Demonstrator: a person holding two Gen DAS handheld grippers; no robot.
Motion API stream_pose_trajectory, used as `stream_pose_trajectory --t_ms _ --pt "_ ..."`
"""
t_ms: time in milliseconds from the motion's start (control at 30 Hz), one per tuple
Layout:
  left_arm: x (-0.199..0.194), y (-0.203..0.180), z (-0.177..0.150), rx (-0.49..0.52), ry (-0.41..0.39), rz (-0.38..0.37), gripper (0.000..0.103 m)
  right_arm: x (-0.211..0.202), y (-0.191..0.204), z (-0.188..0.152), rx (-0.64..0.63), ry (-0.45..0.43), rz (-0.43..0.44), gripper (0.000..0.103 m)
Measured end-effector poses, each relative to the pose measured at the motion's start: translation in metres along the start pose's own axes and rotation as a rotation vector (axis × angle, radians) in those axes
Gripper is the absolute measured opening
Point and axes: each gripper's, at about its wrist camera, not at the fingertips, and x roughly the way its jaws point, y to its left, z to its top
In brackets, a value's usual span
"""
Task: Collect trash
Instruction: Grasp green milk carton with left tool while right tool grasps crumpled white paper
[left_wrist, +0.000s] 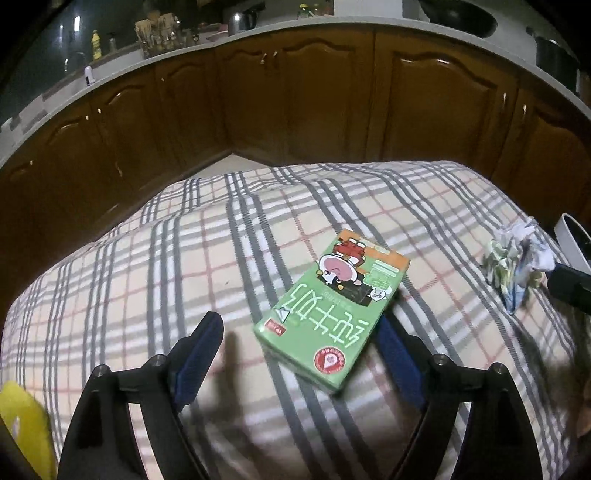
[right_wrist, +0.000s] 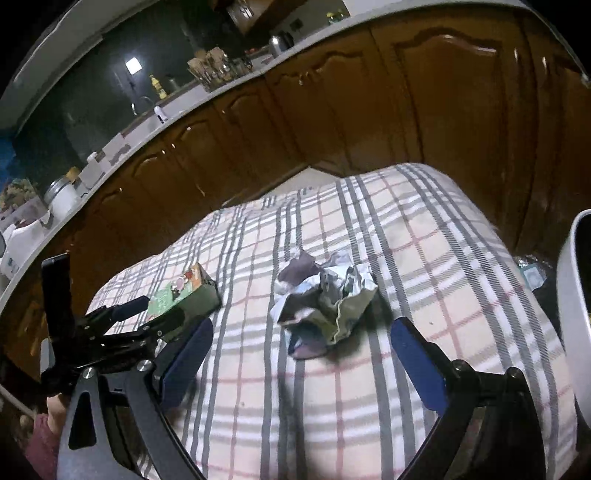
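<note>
On the far left a bit of something yellow (left_wrist: 22, 424) peeks in at the edge of the left wrist view; I cannot tell what it is. Next comes the left gripper (left_wrist: 301, 332), low over the checked cloth (left_wrist: 147, 258), with its jaws wide open and holding nothing. The green box (left_wrist: 328, 314) lies flat on the cloth, part way into the gap and over toward the right finger, whose tip is hidden behind the box's edge. The box looks light and stiff, likely thin card, so it may squash if it is empty and squeezed hard. I think the best place to hold it is across its two long sides, but it lies slanted, so the jaws would need to turn a little to line up. Further right sits the crumpled wrapper (right_wrist: 325, 295), well apart from the box. It looks very light, soft and crinkly, and it should squish easily, so a pinch across its puffy middle seems good. The right gripper (right_wrist: 301, 332) is open and empty too, and the wrapper lies just ahead of its fingertips, about in the middle. At the far right is a white bin (right_wrist: 569, 295), which is probably where the trash goes.
</note>
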Motion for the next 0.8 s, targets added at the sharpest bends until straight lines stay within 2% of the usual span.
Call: stream_pose_trajectory --t_ms 133,200,233,300,367,433,633,800 --pt "0.006 -0.006 0.000 0.008 0.012 -0.013 0.079 0.010 0.002 0.004 -0.027 0.004 -0.033 0.096" --pt "0.005 -0.010 -0.002 0.008 0.009 -0.039 0.062 0.013 0.004 0.005 -0.040 0.010 -0.038 0.088" --pt "0.004 -0.012 -0.002 0.005 0.011 -0.049 0.061 0.014 0.005 0.004 -0.047 0.017 -0.038 0.085" --pt "-0.001 -0.017 -0.005 0.004 0.002 -0.061 0.058 0.015 0.004 0.003 -0.050 0.025 -0.042 0.063" --pt "-0.008 -0.023 -0.008 -0.002 -0.004 -0.073 0.058 0.014 0.001 0.001 -0.042 0.028 -0.041 0.047" --pt "-0.018 -0.031 -0.013 -0.015 -0.013 -0.094 0.057 0.007 -0.002 -0.001 -0.034 0.012 -0.030 0.040" --pt "-0.049 -0.055 -0.034 -0.059 -0.037 -0.112 0.056 -0.019 -0.010 -0.011 -0.033 -0.015 -0.005 0.033" --pt "-0.068 -0.080 -0.055 -0.073 -0.030 -0.133 0.055 -0.046 -0.017 -0.024 -0.040 -0.017 0.019 0.031"
